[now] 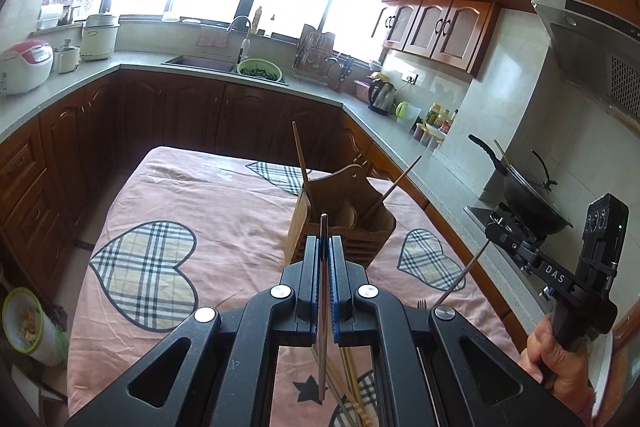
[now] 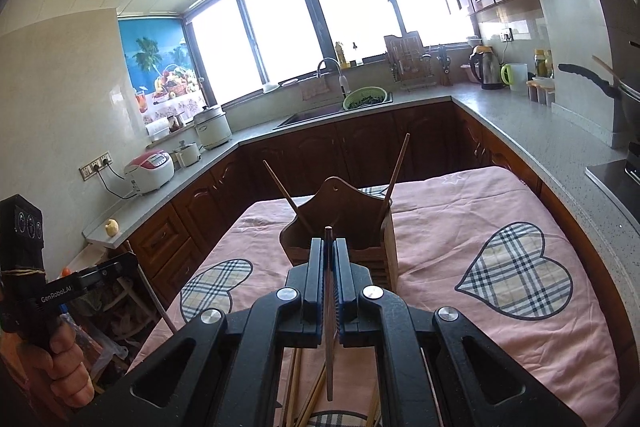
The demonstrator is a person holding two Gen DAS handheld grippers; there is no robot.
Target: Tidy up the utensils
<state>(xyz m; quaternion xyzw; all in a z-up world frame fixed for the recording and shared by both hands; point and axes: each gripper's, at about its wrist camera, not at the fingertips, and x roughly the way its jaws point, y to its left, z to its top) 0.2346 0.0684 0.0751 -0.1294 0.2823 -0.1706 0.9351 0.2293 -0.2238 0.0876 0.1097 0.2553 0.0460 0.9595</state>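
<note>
Pink bedsheet with plaid hearts (image 1: 224, 195) is covering the table beneath both tools.

Left black two-finger gripper (image 1: 325, 247): its blue-padded jaws are clamping a thin metal chopstick (image 1: 322, 307), which is standing nearly upright between the pads, its tip poking just above the fingertips and its lower length hanging below the jaws over the sheet.

Right black two-finger gripper (image 2: 329, 247): its jaws are likewise pressing together on a second slim metal chopstick (image 2: 329, 339), upright, tip showing just above the fingertips. In the left wrist view this tool (image 1: 493, 227) is appearing off to the right of the left one, with its chopstick slanting down from the jaws, and a hand (image 1: 560, 367) is wrapping the handle.

Brown wooden utensil holder with a peaked back (image 1: 348, 211) is standing on the sheet straight ahead of both tools, just beyond the fingertips. Wooden chopsticks (image 2: 396, 171) are leaning out of it to either side, and a pale wooden spatula (image 1: 301, 163) is resting in its left compartment as the left tool sees it.

Loose wooden chopsticks (image 2: 308, 399) are lying on the sheet under the right tool, near the camera.

Grey kitchen counter (image 2: 520, 131) is wrapping around beyond the table.
</note>
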